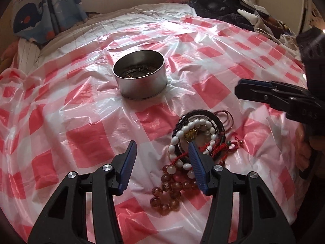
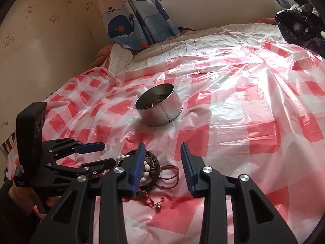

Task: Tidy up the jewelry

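Observation:
A pile of jewelry lies on the checked plastic sheet: a white bead bracelet (image 1: 183,131), an amber bead bracelet (image 1: 168,191), a black ring-shaped bangle (image 1: 203,112), red cords (image 1: 226,116) and a red string with a bell (image 2: 156,203). A round metal tin (image 1: 140,75) stands beyond it, with some jewelry inside; it also shows in the right wrist view (image 2: 159,105). My left gripper (image 1: 162,152) is open and empty, its right finger over the pile. My right gripper (image 2: 162,154) is open and empty, just right of the pile; it shows in the left wrist view (image 1: 239,89).
The red-and-white checked plastic sheet (image 2: 243,111) covers a bed. A whale-print curtain (image 2: 130,26) hangs at the back by the window. Dark clothes (image 1: 227,8) are heaped at the far right. A wall (image 2: 40,40) stands at the left.

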Demonstrator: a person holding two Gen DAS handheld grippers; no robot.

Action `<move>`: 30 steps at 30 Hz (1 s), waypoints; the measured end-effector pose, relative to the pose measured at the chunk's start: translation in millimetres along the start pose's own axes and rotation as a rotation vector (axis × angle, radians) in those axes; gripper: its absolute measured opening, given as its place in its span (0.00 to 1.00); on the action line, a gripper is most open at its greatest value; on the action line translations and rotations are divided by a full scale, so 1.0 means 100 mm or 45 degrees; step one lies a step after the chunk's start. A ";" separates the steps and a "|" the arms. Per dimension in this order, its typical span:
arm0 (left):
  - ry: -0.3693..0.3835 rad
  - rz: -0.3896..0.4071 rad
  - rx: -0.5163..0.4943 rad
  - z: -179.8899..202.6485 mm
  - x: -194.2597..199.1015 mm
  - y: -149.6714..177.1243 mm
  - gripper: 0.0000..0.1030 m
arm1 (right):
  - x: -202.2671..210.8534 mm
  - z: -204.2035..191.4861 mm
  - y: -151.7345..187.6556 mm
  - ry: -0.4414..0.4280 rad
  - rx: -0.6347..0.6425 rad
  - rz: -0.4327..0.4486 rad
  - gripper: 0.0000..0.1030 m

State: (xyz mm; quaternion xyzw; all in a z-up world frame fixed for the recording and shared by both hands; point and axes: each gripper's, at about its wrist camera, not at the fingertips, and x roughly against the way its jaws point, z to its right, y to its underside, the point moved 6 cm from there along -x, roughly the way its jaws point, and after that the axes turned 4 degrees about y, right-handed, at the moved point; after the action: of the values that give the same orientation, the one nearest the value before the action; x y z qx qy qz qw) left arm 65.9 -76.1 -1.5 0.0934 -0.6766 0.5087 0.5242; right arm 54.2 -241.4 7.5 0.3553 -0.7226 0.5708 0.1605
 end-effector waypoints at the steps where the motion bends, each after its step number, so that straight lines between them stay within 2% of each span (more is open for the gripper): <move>1: 0.014 -0.009 -0.048 0.03 0.03 0.03 0.52 | -0.02 -0.01 0.01 -0.005 0.000 -0.012 0.35; 8: 0.046 -0.043 -0.191 0.25 -0.05 0.11 0.52 | -0.04 -0.03 0.04 -0.025 -0.002 -0.028 0.41; 15: 0.051 -0.053 -0.139 0.24 -0.17 0.10 0.51 | -0.05 -0.04 0.04 -0.036 -0.002 -0.033 0.44; 20: 0.093 -0.115 -0.131 0.24 -0.22 0.14 0.22 | -0.05 -0.04 0.05 -0.033 -0.002 -0.037 0.46; 23: 0.127 -0.110 -0.108 0.21 -0.15 0.12 0.12 | -0.08 -0.04 0.08 -0.030 0.007 -0.075 0.46; 24: 0.132 -0.098 -0.095 0.18 -0.12 0.11 0.05 | -0.10 -0.05 0.10 -0.036 0.017 -0.108 0.46; 27: 0.153 -0.049 -0.018 0.04 0.00 0.06 0.03 | -0.17 -0.13 0.21 -0.083 0.093 -0.242 0.46; 30: 0.160 -0.014 0.006 -0.01 0.06 0.02 0.03 | -0.21 -0.31 0.37 -0.102 0.241 -0.329 0.46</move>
State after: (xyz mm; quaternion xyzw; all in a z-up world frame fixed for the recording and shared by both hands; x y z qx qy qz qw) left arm 62.5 -72.0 2.3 0.0660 -0.6405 0.5123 0.5683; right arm 37.7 -202.1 -23.0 0.4814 -0.6197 0.5962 0.1694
